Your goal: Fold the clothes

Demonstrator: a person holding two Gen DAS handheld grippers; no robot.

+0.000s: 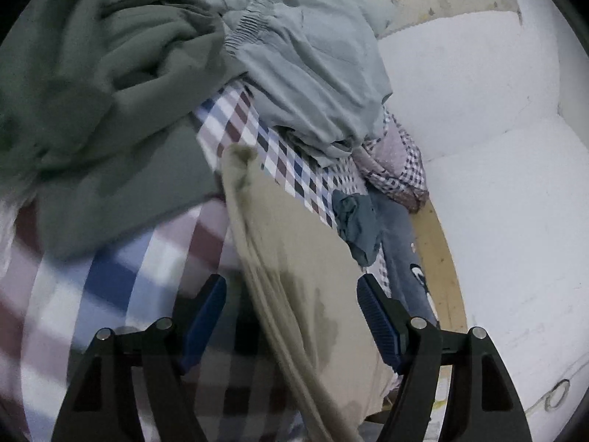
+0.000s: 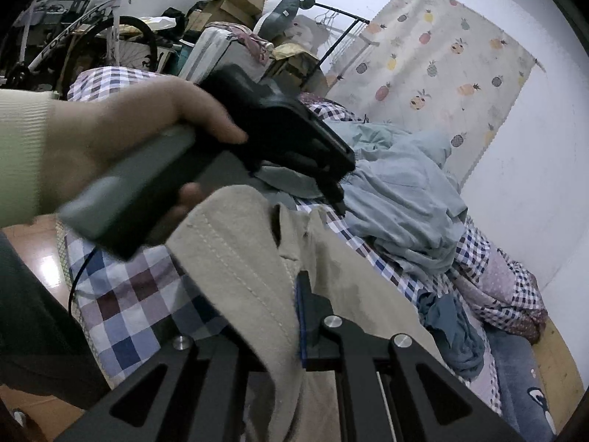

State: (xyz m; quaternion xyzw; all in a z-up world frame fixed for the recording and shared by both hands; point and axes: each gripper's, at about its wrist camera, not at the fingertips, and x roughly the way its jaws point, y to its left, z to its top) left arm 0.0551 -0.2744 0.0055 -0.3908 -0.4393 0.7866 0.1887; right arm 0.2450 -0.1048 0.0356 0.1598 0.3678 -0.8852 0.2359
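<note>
A: We are checking the left gripper first. Its blue-padded fingers are standing wide apart, and the beige garment is hanging down between them without either pad pressing on it.

B: We are confirming that from the right wrist view. The left gripper is hovering over the bed, and a hand with a pale ribbed sleeve is gripping its grey handle.

A: We are now reading the right gripper. Its jaws are closed on the beige garment; the stitched edge is running in beside the blue pad and draping over the near finger.

B: We are locating the garment: it is lifted above the checked bedsheet, with its lower part trailing toward the sheet.

A: We are noting the pile behind it. A dark green garment and a pale blue-grey garment are lying crumpled on the bed, touching each other. A small teal cloth is lying near the bed's wooden edge.

B: We are also seeing a bicycle and a pineapple-print curtain beyond the bed.
</note>
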